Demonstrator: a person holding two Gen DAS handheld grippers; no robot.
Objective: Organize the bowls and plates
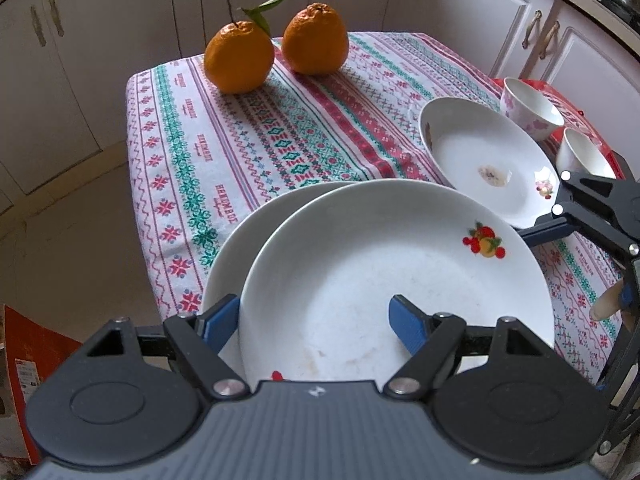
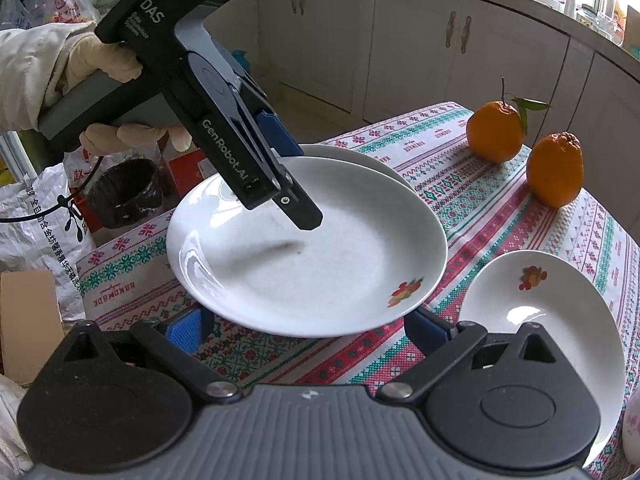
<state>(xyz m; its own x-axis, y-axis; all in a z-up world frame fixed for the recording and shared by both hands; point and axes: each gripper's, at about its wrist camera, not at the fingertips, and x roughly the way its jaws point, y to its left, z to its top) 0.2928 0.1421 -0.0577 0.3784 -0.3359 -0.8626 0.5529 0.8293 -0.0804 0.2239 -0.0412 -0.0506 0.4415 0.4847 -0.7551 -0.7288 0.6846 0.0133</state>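
Two stacked plates [image 1: 384,264] (upper one tilted) sit between the left gripper's [image 1: 316,322] jaws.

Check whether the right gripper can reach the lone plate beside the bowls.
Probably yes. The right gripper is open and empty, and the lone plate lies bare on the tablecloth just beside it, with nothing between them.

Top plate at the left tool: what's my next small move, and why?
Probably ease the top plate sideways over the lower plate: it sits offset, a crescent of the lower one showing, and the left tool straddles its rim.
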